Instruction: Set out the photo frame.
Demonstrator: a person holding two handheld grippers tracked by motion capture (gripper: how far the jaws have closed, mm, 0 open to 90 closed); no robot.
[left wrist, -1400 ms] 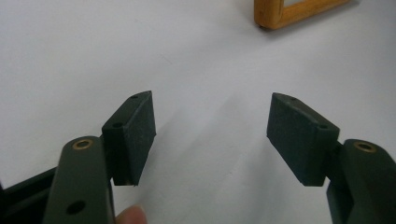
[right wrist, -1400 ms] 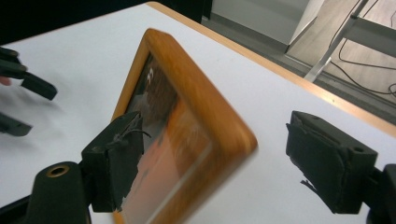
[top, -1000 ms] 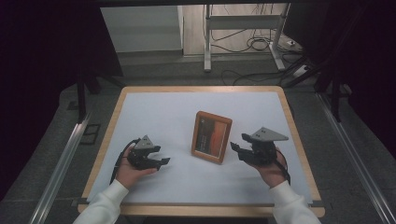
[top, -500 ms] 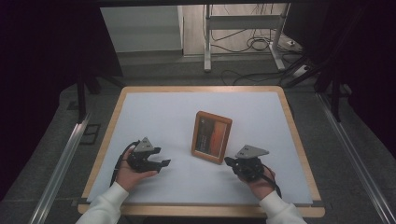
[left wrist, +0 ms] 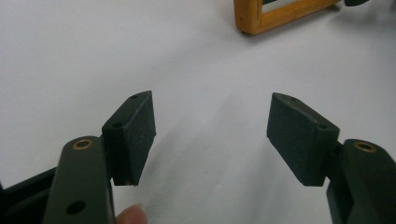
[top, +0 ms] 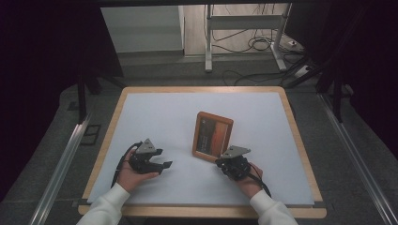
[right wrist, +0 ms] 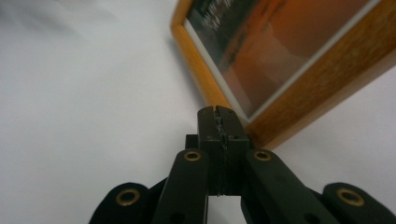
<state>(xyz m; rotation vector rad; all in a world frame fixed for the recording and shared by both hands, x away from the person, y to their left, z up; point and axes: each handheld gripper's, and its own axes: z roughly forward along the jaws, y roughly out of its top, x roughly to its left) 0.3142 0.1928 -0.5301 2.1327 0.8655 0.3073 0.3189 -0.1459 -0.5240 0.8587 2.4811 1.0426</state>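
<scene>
left gripper (top: pixel 165 164): low over the white surface (top: pixel 155 117), near its front edge, jaws spread wide, holding nothing | right gripper (top: pixel 220 162): jaws pressed together, tips just at the near corner of the picture frame (top: pixel 212 136) | picture frame: wooden, mid-surface, between the grippers, well apart from the left one

In the right gripper view we are seeing the picture frame (right wrist: pixel 299 70) running off the top and right edges, its dark lettering too blurred for us to read. In the left gripper view the top edge is cutting it down to one wooden corner. From the high view we are finding its picture too small to make out, and the right hand-held gripper (top: pixel 224 160) is covering its near corner.
</scene>
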